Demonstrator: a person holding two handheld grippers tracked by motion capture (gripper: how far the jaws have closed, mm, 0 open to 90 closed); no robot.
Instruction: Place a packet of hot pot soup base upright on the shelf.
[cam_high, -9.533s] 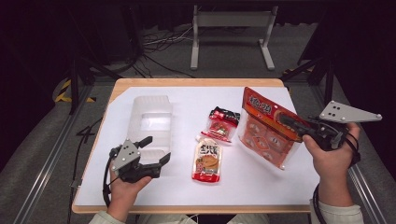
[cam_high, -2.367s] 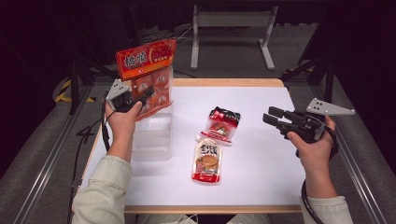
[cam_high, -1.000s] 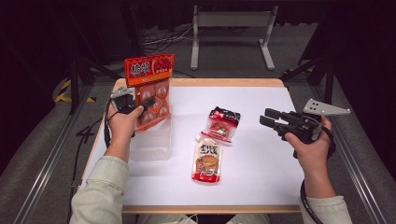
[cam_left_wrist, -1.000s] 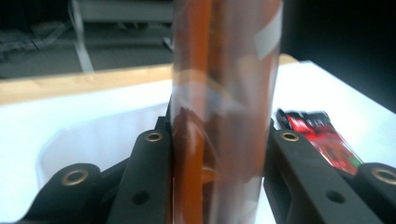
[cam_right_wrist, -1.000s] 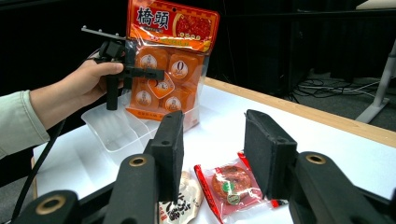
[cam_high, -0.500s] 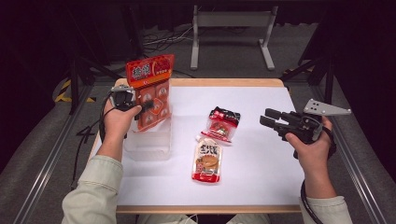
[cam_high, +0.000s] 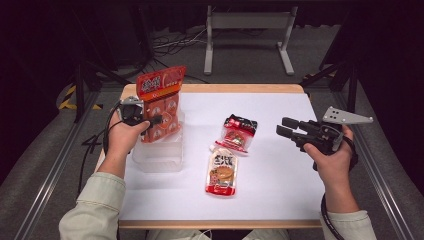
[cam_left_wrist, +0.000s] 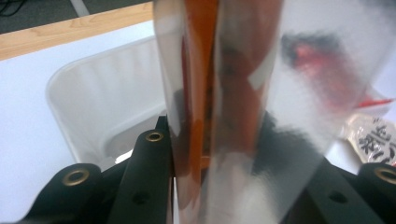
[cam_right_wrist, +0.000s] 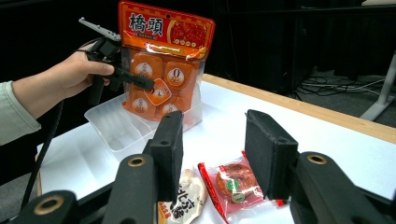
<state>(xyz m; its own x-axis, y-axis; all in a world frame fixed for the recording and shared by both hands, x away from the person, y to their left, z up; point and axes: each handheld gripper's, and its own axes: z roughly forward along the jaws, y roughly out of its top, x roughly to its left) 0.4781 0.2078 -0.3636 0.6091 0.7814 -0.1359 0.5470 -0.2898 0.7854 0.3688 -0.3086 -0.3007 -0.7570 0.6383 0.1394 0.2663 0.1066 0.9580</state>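
The person is standing at a table with a white sheet (cam_high: 280, 200) on it, and the clear plastic container (cam_high: 159, 152) at the left part of the sheet is my landmark here. The left gripper (cam_high: 150, 120) is clamping the big orange snack bag (cam_high: 160, 102) by its middle and is holding it upright; the bottom edge of the bag is sitting inside the far end of the container, and the top of the bag is rising well above the container rim. In the left gripper view the shiny bag (cam_left_wrist: 224, 93) is squeezed between the two black jaws, with the container (cam_left_wrist: 102, 93) just behind it. In the right gripper view the bag (cam_right_wrist: 163, 60) is showing its front with orange round pieces, and the left gripper (cam_right_wrist: 142, 84) is closed on it from the side.

To the right of the container, two small packets are lying flat on the sheet: a red and black packet (cam_high: 238, 132) farther from the person, and a white and orange pouch (cam_high: 222, 172) nearer, just beside it. Both are apart from the container.

The right gripper (cam_high: 285, 127) is hovering well to the right of the container, past the two packets, with its jaws apart and nothing between them. Its jaws are pointing toward the container side
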